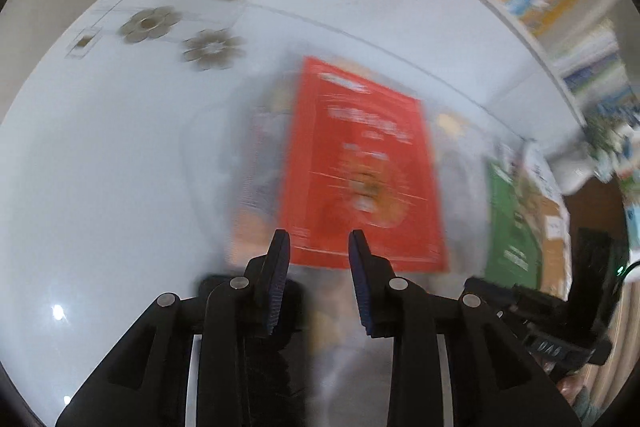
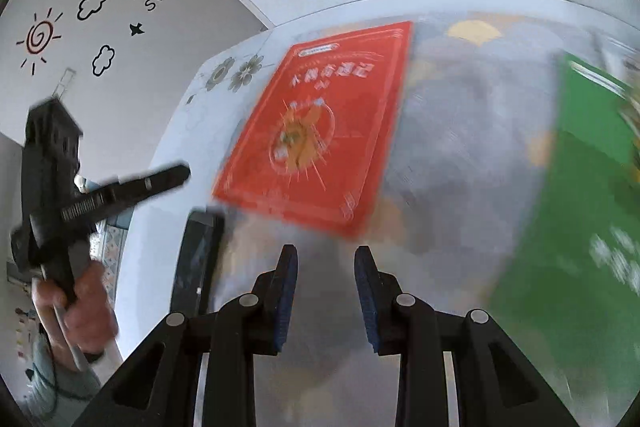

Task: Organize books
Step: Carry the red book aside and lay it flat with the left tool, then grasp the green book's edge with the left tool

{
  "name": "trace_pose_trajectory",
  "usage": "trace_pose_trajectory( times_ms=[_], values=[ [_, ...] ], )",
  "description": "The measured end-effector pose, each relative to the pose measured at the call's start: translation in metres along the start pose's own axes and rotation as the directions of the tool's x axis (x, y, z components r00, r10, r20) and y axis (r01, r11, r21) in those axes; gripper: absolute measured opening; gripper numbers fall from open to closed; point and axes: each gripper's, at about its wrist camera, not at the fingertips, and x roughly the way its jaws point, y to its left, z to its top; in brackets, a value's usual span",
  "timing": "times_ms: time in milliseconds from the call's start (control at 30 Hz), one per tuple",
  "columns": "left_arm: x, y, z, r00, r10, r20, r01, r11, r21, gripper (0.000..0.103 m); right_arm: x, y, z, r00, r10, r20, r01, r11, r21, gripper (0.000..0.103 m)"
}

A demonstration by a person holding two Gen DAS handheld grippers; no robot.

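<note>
the red book [image 1: 360,171] lay flat on the table [image 1: 120,147], just ahead of the left gripper [image 1: 319,247], long axis running away from it. the right gripper [image 2: 326,259] hung slightly farther off. both grippers' jaws were spread, holding nothing.

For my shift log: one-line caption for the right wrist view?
Open right gripper hovers before a red book; green book to its right.

One red book [image 2: 316,131], one green book [image 2: 584,195], two flower decals [image 1: 150,23], one phone [image 2: 198,259], two tools [image 1: 319,247]
</note>
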Motion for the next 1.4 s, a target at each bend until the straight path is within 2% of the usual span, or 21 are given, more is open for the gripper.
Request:
trace_pose_trajectory(
  times_ms=[100,167,300,400,500,633,667,833,933,1000,1033,1067,1133,1167,1233,1333,1400],
  values=[
    [0.014,-0.044,-0.02,0.998,-0.056,-0.031,0.059,0.993,0.103,0.028,-0.03,-0.021,-0.034,0.999,-0.026,0.02,0.025,0.998,0.053,0.029],
    [0.025,-0.08,-0.032,0.992,-0.095,-0.081,0.107,0.979,0.173,0.028,-0.055,-0.043,-0.059,0.998,-0.053,0.042,0.047,0.991,0.126,0.029],
    [0.056,-0.148,-0.044,0.974,-0.107,-0.199,0.163,0.942,0.294,0.028,-0.103,-0.088,-0.099,0.988,-0.128,0.092,0.099,0.958,0.27,0.03],
    [0.078,-0.178,-0.048,0.966,-0.111,-0.233,0.185,0.928,0.324,0.028,-0.13,-0.12,-0.115,0.976,-0.179,0.127,0.122,0.923,0.364,0.034],
    [0.088,-0.194,-0.047,0.963,-0.115,-0.243,0.191,0.929,0.317,0.028,-0.144,-0.134,-0.116,0.97,-0.192,0.153,0.115,0.906,0.407,0.042],
    [0.096,-0.195,-0.037,0.966,-0.102,-0.238,0.174,0.937,0.304,0.028,-0.141,-0.135,-0.107,0.966,-0.206,0.157,0.13,0.91,0.394,0.047],
    [0.098,-0.192,-0.034,0.965,-0.104,-0.242,0.175,0.939,0.296,0.028,-0.14,-0.134,-0.105,0.965,-0.212,0.155,0.139,0.912,0.386,0.051],
    [0.115,-0.185,-0.034,0.954,-0.116,-0.277,0.188,0.95,0.25,0.05,-0.125,-0.14,-0.086,0.951,-0.273,0.141,0.206,0.907,0.367,0.054],
    [0.126,-0.182,-0.035,0.941,-0.155,-0.301,0.221,0.955,0.199,0.05,-0.116,-0.153,-0.077,0.939,-0.322,0.121,0.254,0.887,0.385,0.053],
    [0.126,-0.184,-0.038,0.947,-0.172,-0.272,0.231,0.951,0.205,0.048,-0.116,-0.156,-0.074,0.926,-0.36,0.114,0.291,0.873,0.392,0.034],
    [0.126,-0.186,-0.041,0.947,-0.177,-0.268,0.239,0.947,0.217,0.046,-0.112,-0.16,-0.071,0.924,-0.369,0.106,0.301,0.867,0.397,0.031],
    [0.127,-0.188,-0.043,0.946,-0.176,-0.272,0.24,0.944,0.224,0.04,-0.111,-0.161,-0.071,0.922,-0.37,0.111,0.299,0.866,0.402,0.03],
    [0.125,-0.191,-0.047,0.952,-0.17,-0.256,0.236,0.938,0.253,0.04,-0.109,-0.163,-0.071,0.93,-0.345,0.129,0.268,0.874,0.405,0.028],
    [0.122,-0.19,-0.048,0.951,-0.176,-0.255,0.241,0.936,0.255,0.04,-0.109,-0.161,-0.071,0.924,-0.36,0.131,0.283,0.873,0.397,0.029],
    [0.114,-0.184,-0.051,0.939,-0.223,-0.262,0.286,0.93,0.23,0.04,-0.109,-0.155,-0.07,0.916,-0.384,0.118,0.323,0.879,0.352,0.029],
    [0.09,-0.171,-0.067,0.923,-0.272,-0.271,0.333,0.919,0.213,0.04,-0.112,-0.148,-0.08,0.937,-0.335,0.098,0.289,0.902,0.32,0.029],
    [0.077,-0.162,-0.083,0.919,-0.271,-0.285,0.337,0.916,0.216,0.04,-0.112,-0.139,-0.095,0.953,-0.294,0.071,0.261,0.918,0.297,0.029]
  ],
)
